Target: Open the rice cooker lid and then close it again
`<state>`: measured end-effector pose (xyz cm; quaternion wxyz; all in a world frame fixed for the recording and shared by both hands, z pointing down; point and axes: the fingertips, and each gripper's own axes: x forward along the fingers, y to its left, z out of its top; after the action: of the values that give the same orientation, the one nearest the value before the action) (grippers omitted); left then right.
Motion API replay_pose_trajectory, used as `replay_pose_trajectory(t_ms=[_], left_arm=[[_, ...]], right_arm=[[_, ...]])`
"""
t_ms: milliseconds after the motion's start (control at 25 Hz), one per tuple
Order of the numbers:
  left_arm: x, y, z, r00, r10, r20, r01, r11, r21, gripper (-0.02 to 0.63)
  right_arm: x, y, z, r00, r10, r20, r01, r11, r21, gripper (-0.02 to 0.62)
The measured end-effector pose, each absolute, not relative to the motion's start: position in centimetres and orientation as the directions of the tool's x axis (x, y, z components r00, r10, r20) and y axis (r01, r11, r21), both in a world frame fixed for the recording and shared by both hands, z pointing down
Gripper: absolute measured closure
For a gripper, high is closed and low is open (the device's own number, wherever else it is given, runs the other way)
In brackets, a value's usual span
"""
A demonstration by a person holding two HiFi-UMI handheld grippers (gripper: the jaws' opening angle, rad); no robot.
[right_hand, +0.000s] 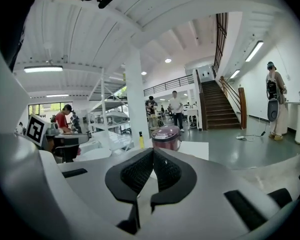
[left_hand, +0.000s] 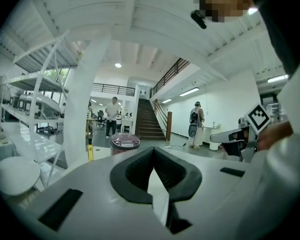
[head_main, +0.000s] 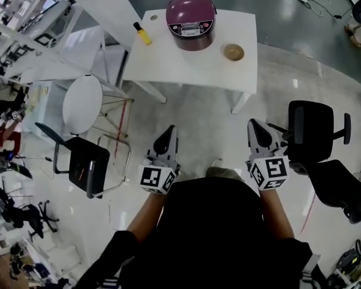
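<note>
Two grippers hover over the floor on the near side of the white table (head_main: 192, 68), well apart from it and touching nothing. The left gripper (head_main: 167, 132) has its jaws pressed together with nothing between them, and the right gripper (head_main: 260, 128) is clenched empty in the same way; both point toward the table. The purple rice cooker (head_main: 191, 20) stands at the middle of the table's far edge, lid down, control panel facing the person. A yellow bottle (head_main: 142, 34) is by the table's left edge, and a small bowl (head_main: 233, 52) sits toward the table's right side. A round white stool (head_main: 82, 104) stands off the table's left near corner, and a black chair (head_main: 316, 128) off its right near corner.
</note>
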<state>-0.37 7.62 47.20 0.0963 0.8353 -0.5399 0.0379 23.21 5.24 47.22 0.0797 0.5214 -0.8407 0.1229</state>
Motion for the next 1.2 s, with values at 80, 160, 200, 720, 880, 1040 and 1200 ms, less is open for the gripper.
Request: replay_pose_trajectory(t_ms=[80, 160, 200, 720, 880, 1040, 1200], left_arm=[[-0.5, 7.7, 46.5, 0.412, -0.900, 0.144, -0.911, -0.401, 0.099, 0.603], [-0.3, 7.7, 46.2, 0.414, -0.901, 0.130, -0.909, -0.402, 0.105, 0.603], [-0.2, 7.7, 46.1, 0.412, -0.903, 0.124, -0.910, -0.401, 0.107, 0.603], [0.4, 8.1, 45.0, 0.405, -0.912, 0.067, -0.913, -0.399, 0.088, 0.603], [1.5, 8.3, 45.2, 0.430, -0.899, 0.078, -0.902, -0.424, 0.081, 0.603], [1.9, 8.4, 45.1, 0.428, -0.900, 0.078, -0.903, -0.422, 0.082, 0.603], [3.0, 8.4, 45.2, 0.455, -0.887, 0.076, -0.890, -0.450, 0.073, 0.603]], right_arm=[[23.0, 5.5, 46.9, -0.443, -0.860, 0.255, -0.896, 0.430, -0.106, 0.595], [23.0, 5.7, 46.5, -0.436, -0.865, 0.247, -0.899, 0.427, -0.092, 0.595], [23.1, 5.8, 46.3, -0.433, -0.868, 0.242, -0.901, 0.426, -0.084, 0.595], [25.8, 7.0, 45.8, -0.414, -0.879, 0.237, -0.905, 0.426, -0.001, 0.597], [25.8, 7.5, 45.8, -0.425, -0.875, 0.232, -0.899, 0.437, 0.001, 0.597], [25.8, 8.0, 45.8, -0.425, -0.875, 0.230, -0.899, 0.437, 0.002, 0.597], [26.0, 8.4, 46.0, -0.429, -0.875, 0.224, -0.901, 0.434, -0.032, 0.597]])
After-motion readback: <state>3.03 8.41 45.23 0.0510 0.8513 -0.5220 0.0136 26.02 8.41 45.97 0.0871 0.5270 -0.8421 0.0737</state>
